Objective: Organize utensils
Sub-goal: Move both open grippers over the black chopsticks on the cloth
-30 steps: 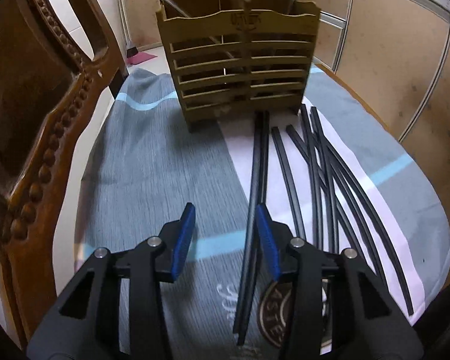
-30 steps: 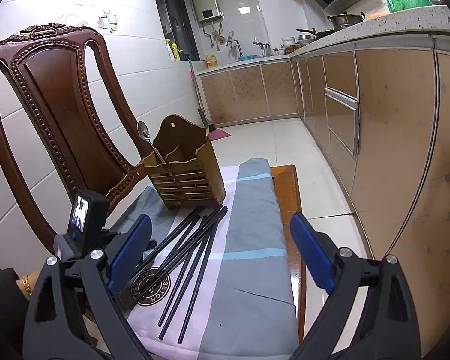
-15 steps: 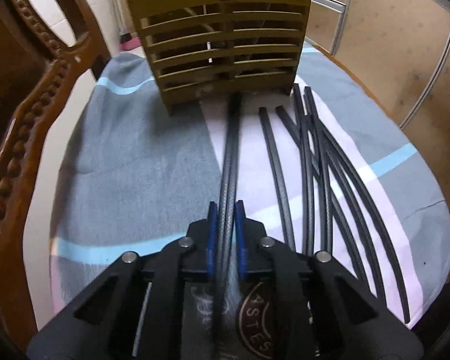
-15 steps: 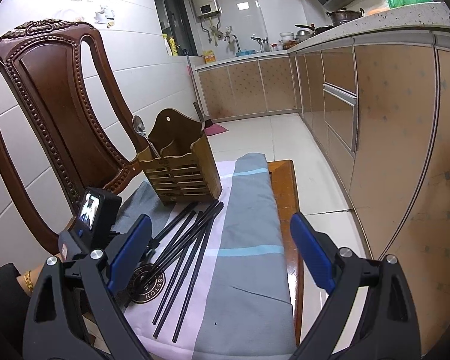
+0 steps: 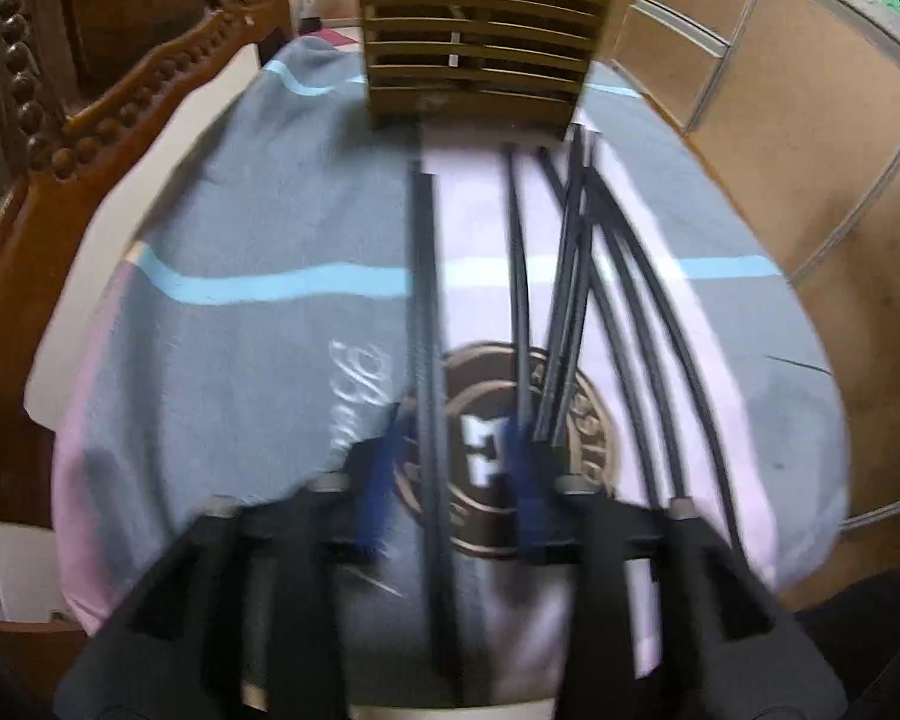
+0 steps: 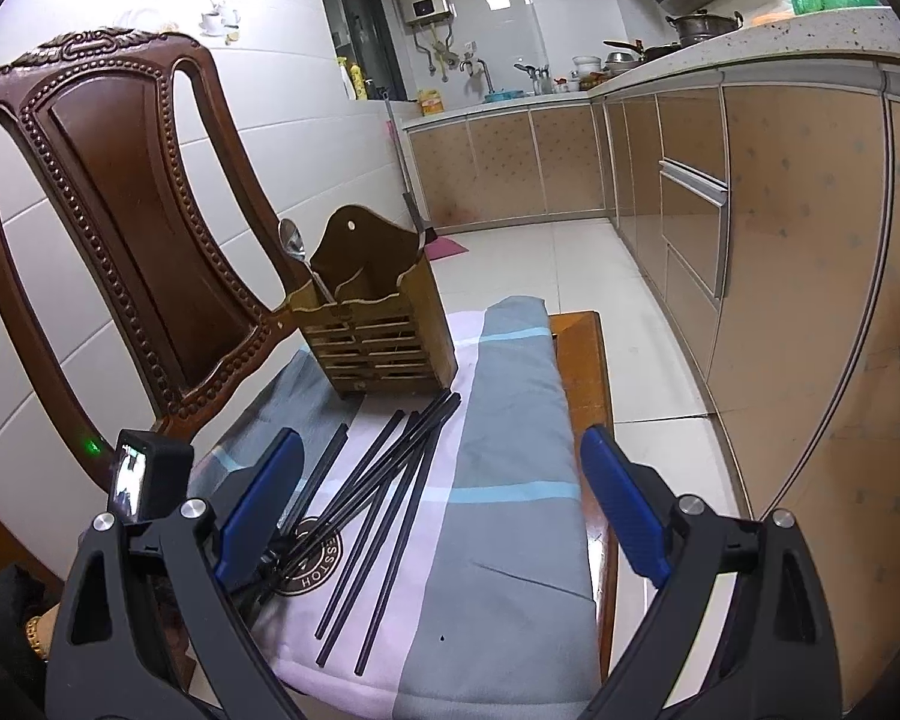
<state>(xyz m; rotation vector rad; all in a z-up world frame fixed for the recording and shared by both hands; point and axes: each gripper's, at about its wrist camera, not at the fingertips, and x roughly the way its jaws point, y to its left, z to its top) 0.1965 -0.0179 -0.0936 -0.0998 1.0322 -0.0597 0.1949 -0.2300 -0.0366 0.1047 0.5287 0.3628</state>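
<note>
A slatted wooden utensil holder [image 5: 486, 36] stands at the far end of a cloth-covered stool; it also shows in the right wrist view [image 6: 378, 324] with a spoon [image 6: 291, 243] in it. Several black chopsticks [image 5: 594, 276] lie fanned on the cloth [image 5: 258, 324]. My left gripper [image 5: 450, 462] is blurred, its blue pads apart, with a pair of chopsticks [image 5: 423, 312] lying between them. My right gripper [image 6: 444, 510] is wide open and empty above the stool's near right side; the loose chopsticks [image 6: 390, 486] lie to its left.
A carved wooden chair back [image 6: 120, 192] stands at the left. Kitchen cabinets [image 6: 780, 252] run along the right, with tiled floor [image 6: 546, 264] beyond the stool. The stool's wooden edge [image 6: 588, 372] shows at the right of the cloth.
My left gripper closed on a pair of chopsticks half a second ago; now its pads are apart again and it has pulled back from the holder. My right gripper stays open.
</note>
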